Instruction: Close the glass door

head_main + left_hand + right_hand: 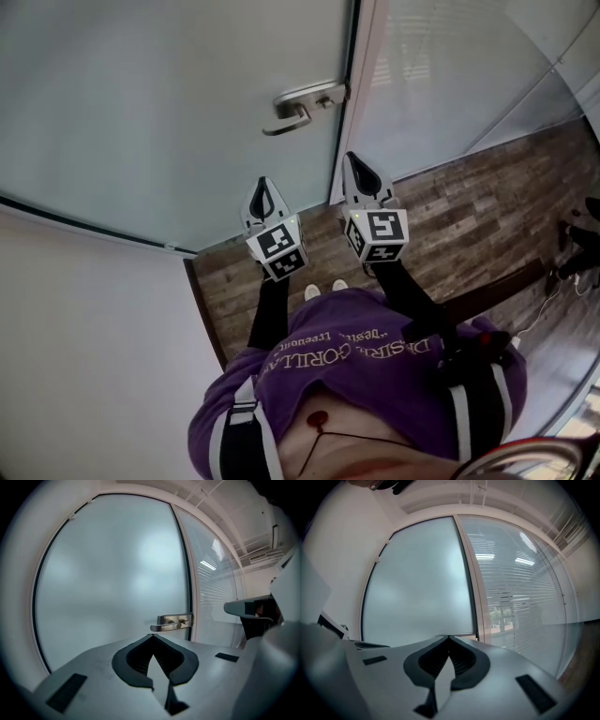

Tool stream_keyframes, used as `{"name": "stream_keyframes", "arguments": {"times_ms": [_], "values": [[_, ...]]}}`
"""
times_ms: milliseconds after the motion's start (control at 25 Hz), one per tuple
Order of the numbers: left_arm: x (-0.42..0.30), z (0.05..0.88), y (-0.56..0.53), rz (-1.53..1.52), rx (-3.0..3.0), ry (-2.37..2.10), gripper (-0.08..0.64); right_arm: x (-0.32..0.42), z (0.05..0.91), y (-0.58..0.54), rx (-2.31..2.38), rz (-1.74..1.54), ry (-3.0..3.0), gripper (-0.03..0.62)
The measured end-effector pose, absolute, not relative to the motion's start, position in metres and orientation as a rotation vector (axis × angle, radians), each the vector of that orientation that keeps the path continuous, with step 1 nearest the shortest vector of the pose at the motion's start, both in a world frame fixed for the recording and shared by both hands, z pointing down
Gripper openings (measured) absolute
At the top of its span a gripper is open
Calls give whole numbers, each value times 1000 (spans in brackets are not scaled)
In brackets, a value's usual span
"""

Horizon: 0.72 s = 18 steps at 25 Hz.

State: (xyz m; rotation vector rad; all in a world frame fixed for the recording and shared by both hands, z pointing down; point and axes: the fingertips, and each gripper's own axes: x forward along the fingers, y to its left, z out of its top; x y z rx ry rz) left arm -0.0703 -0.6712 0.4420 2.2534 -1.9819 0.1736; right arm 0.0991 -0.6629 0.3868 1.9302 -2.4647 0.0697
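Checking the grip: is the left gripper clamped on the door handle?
No, the left gripper is shut on nothing; the door handle sits beyond its tips, untouched.

Wood-plank floor [469,206] — pr of white shoe tips [313,292] standing on it.

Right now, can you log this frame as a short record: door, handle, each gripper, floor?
door: frosted glass, looks closed
handle: metal lever, nothing touching it
left gripper: shut, empty, clear of the door
right gripper: shut, empty, clear of the door
floor: wood planks
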Motion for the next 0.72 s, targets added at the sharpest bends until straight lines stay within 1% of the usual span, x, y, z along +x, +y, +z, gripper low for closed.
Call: {"name": "stream_keyframes", "arguments": {"times_ms": [480, 720], "values": [[-45, 441, -673, 289, 2375, -1962, 2, 116, 390, -660, 1986, 85, -2425, -2], [-40, 441, -675, 289, 2392, -1950, 2, 119, 391, -662, 1991, 87, -2420, -2]]}}
